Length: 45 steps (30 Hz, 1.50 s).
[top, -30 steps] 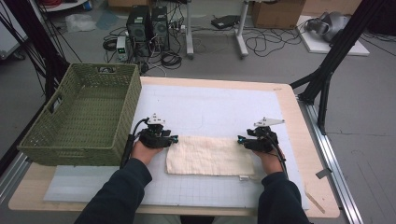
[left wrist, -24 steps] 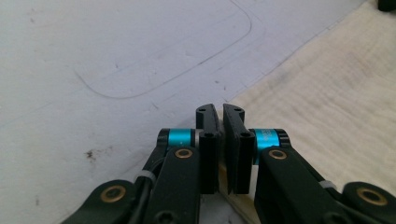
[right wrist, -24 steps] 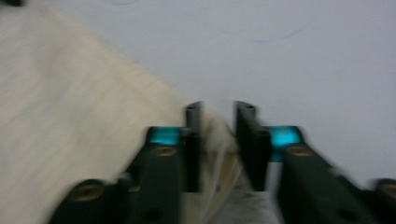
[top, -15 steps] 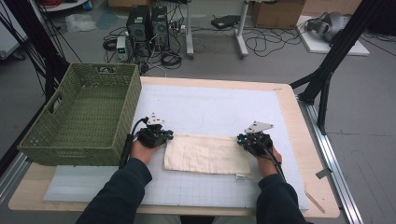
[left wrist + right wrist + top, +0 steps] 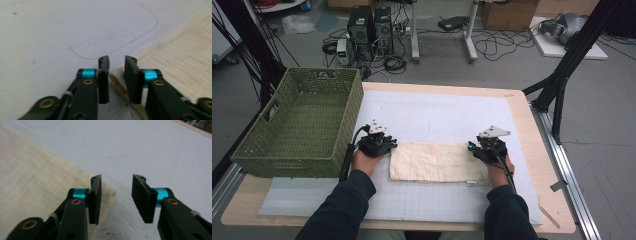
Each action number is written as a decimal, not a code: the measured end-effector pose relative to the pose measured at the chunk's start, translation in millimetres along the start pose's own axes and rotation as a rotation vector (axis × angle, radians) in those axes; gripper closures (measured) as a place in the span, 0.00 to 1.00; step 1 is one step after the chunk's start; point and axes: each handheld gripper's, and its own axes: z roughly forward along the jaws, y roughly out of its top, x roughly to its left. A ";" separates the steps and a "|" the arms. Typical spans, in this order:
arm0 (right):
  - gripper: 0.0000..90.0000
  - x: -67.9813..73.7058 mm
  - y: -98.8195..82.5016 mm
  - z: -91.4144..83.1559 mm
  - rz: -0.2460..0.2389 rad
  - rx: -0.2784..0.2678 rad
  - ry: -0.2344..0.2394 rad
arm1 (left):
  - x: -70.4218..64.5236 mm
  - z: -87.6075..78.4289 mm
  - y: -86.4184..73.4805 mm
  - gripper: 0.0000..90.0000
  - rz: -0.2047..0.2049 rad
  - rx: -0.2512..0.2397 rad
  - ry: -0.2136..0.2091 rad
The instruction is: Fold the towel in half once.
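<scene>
Both grippers — left, right — have just been opening, parted at the cloth's corners; released folds may spring open — stiff fabric.

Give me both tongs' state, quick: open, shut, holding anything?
Left tongs: open, just reopened, straddling a corner of the folded cloth, not pressing it.
Right tongs: open, just reopened, beside the cloth's other end, holding nothing.

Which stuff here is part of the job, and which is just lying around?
Part of the job:
cream cloth
left gripper
right gripper
maybe the green basket

Just lying around:
computer towers
cardboard box
floor cables
</scene>
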 end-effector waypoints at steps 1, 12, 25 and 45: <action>0.62 -2.3 -0.7 -5.2 0.018 -0.019 0.023 | 0.7 -2.1 0.8 0.66 -0.020 -0.013 0.000; 0.54 5.4 -19.8 -7.0 -0.057 0.069 0.054 | -0.8 -15.2 -8.9 0.55 -0.032 -0.032 -0.038; 0.34 5.0 -21.6 -55.8 0.019 -0.075 0.072 | -6.6 -36.1 -6.4 0.34 -0.042 -0.159 -0.166; 0.13 0.0 -38.1 -72.7 0.077 -0.151 0.120 | -17.8 -52.5 -16.8 0.22 0.009 -0.231 -0.219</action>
